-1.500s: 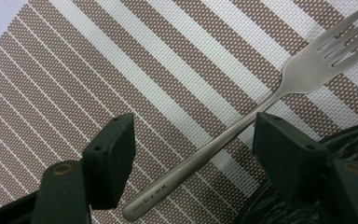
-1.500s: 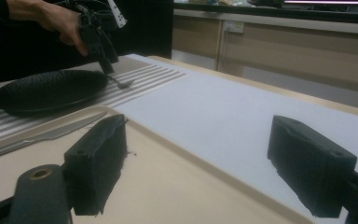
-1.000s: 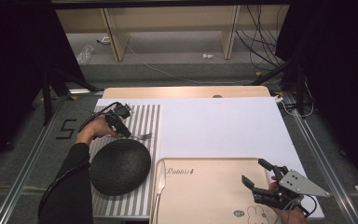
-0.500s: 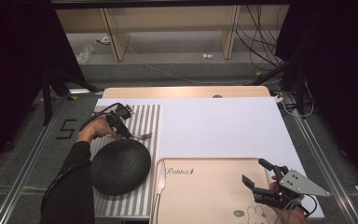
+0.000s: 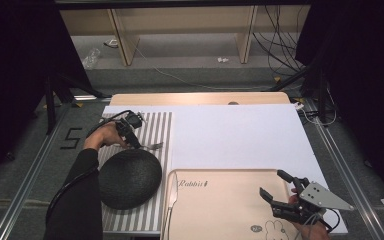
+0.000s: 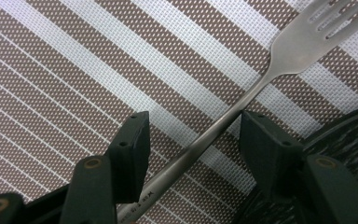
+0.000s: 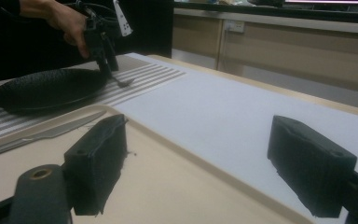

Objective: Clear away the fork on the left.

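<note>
Your left gripper (image 5: 134, 138) is down on the striped mat (image 5: 152, 127), just beyond the far rim of the black plate (image 5: 129, 178). In the left gripper view its jaws stand apart on either side of the fork (image 6: 242, 100) handle; the handle runs through the gap close to the right jaw, and you have not closed on it. The fork lies flat on the mat (image 6: 74, 70), tines pointing away from you, with the plate's edge (image 6: 349, 135) just beside the right jaw.

The plate holds nothing that can be seen.

Your right gripper (image 5: 280, 190) hovers over the near right part of the beige tray (image 5: 220, 200), jaws wide apart and holding nothing. The tray sits on the white sheet (image 5: 240, 135), touching the mat's right edge. A knife (image 5: 170, 200) lies along the tray's left side; in the right gripper view the knife (image 7: 42, 135) rests on the tray (image 7: 168, 182), handle toward you. The rest of the tray surface shows printed lettering and a drawing.
</note>
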The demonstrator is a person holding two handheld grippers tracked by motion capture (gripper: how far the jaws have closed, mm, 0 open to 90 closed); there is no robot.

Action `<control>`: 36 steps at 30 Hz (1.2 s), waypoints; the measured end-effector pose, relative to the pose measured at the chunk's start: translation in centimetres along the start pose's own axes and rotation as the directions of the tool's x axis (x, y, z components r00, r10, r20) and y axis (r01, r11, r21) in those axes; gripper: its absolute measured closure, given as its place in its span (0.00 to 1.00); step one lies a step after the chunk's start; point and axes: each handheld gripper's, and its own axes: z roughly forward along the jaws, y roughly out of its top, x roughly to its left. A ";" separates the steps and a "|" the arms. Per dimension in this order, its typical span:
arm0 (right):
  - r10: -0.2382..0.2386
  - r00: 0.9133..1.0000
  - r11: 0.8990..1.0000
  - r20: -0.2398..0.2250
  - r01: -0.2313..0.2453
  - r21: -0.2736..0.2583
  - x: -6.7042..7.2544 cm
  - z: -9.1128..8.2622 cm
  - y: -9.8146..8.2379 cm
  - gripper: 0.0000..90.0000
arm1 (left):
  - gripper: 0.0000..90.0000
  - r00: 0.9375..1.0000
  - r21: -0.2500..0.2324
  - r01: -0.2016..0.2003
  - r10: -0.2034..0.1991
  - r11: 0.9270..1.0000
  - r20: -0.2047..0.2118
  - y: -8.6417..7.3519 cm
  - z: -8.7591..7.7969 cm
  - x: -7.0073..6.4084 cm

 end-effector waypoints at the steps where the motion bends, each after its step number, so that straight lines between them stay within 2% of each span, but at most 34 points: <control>1: -0.002 1.000 1.000 -0.001 0.002 -0.001 0.0 0.0 0.0 0.23 | 0.50 1.000 0.006 -0.002 0.002 1.000 -0.002 0.1 0.1 0.0; 5: -0.003 1.000 1.000 0.000 0.003 -0.004 0.0 0.0 0.0 0.23 | 0.50 1.000 0.014 -0.013 0.013 1.000 -0.005 0.2 0.1 0.0; 8: 0.001 1.000 1.000 0.001 -0.001 -0.001 -0.1 0.0 0.0 0.23 | 0.52 1.000 0.003 0.003 -0.003 1.000 0.013 0.0 0.1 0.1; 13: -0.003 1.000 1.000 0.000 0.003 -0.005 0.0 0.0 0.0 0.23 | 0.58 1.000 -0.001 0.007 -0.007 1.000 0.029 0.0 0.1 0.1; 16: -0.004 1.000 1.000 0.001 0.004 -0.006 0.0 0.0 0.0 0.24 | 0.61 0.997 -0.002 0.041 -0.041 0.999 0.059 -0.2 0.1 0.4; 19: -0.003 1.000 1.000 0.000 0.003 -0.005 0.0 -0.1 0.0 0.24 | 0.64 0.997 -0.004 0.039 -0.038 0.999 0.066 -0.2 0.0 0.4; 23: -0.003 1.000 1.000 0.000 0.003 -0.005 0.0 -0.1 0.0 0.24 | 0.66 0.996 -0.007 0.046 -0.045 0.999 0.071 -0.3 0.0 0.5; 27: 0.000 1.000 1.000 0.001 0.000 -0.008 0.0 -0.1 0.0 0.24 | 0.76 0.997 -0.011 0.039 -0.038 0.999 0.062 -0.4 -0.1 0.5; 34: -0.002 1.000 1.000 -0.001 0.002 -0.006 0.0 0.0 0.0 0.24 | 0.81 0.998 -0.001 0.021 -0.021 1.000 0.059 -0.2 -0.1 0.2; 36: -0.002 1.000 1.000 -0.001 0.002 -0.006 0.0 0.0 0.0 0.24 | 0.81 0.999 0.008 0.018 -0.018 1.000 0.047 -0.1 -0.1 0.0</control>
